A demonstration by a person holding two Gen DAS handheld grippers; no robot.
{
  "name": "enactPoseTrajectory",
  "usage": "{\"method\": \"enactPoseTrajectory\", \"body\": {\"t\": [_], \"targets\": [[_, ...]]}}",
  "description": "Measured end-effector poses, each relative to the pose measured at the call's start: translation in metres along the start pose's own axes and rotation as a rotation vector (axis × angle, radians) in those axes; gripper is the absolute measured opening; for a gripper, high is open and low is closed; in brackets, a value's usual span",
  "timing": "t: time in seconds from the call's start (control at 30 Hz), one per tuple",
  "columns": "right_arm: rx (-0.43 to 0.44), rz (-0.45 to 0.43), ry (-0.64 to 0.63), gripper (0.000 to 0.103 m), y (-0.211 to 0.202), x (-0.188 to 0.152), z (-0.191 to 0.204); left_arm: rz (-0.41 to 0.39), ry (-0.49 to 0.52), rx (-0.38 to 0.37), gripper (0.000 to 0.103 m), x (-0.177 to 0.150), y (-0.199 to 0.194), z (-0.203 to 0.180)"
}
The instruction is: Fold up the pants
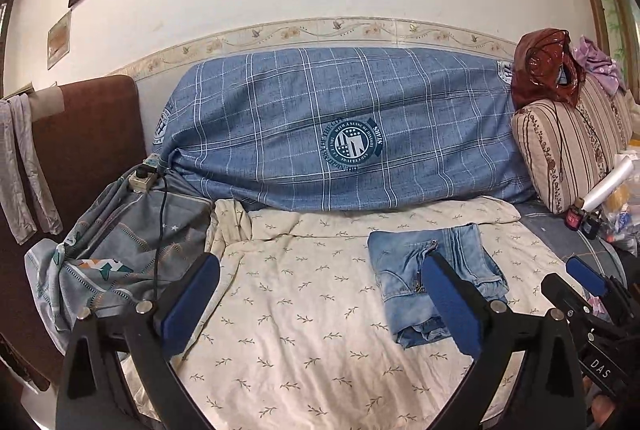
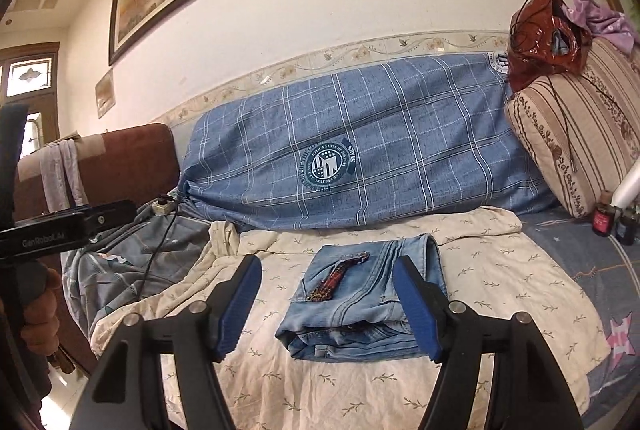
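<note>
The light blue jeans (image 1: 412,270) lie folded into a small stack on the cream leaf-print sheet (image 1: 304,310). In the right wrist view the jeans (image 2: 360,310) show a zipper fly on top. My left gripper (image 1: 320,306) is open and empty, held above the sheet to the left of the jeans. My right gripper (image 2: 326,306) is open and empty, hovering just in front of the jeans with its right finger (image 2: 416,310) overlapping the stack. The right gripper also shows at the right edge of the left wrist view (image 1: 580,290).
A big blue plaid bundle (image 1: 340,130) lies along the wall behind. A striped cushion (image 1: 568,146) with a red bag (image 1: 548,66) stands at right, with small bottles (image 1: 574,216) below. A power strip and cord (image 1: 142,178) lie on a grey patterned cloth at left.
</note>
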State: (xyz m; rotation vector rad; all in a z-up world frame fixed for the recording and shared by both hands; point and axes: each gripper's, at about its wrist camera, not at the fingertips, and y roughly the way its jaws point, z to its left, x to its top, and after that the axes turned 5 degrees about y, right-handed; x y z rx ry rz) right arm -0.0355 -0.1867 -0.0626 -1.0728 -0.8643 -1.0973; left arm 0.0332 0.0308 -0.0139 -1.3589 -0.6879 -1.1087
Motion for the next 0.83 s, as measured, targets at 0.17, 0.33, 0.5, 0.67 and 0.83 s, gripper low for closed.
{"method": "enactPoseTrajectory", "body": {"t": [0.17, 0.33, 0.5, 0.67, 0.83], "targets": [[0.002, 0.0, -0.019, 0.071, -0.002, 0.004, 0.009, -0.003, 0.016, 0.022, 0.101, 0.0, -0.003, 0.001], [0.014, 0.015, -0.038, 0.071, 0.002, 0.003, 0.014, 0.0, 0.017, 0.01, 0.101, -0.002, 0.0, 0.002], [0.016, 0.057, -0.056, 0.071, 0.014, -0.006, 0.012, 0.026, 0.01, -0.049, 0.101, -0.003, 0.009, 0.001], [0.015, 0.08, -0.028, 0.071, 0.024, -0.011, -0.001, -0.027, -0.024, -0.027, 0.102, -0.006, 0.009, 0.006], [-0.031, 0.076, -0.003, 0.071, 0.031, -0.009, -0.022, -0.021, 0.0, 0.006, 0.103, -0.007, 0.021, 0.008]]}}
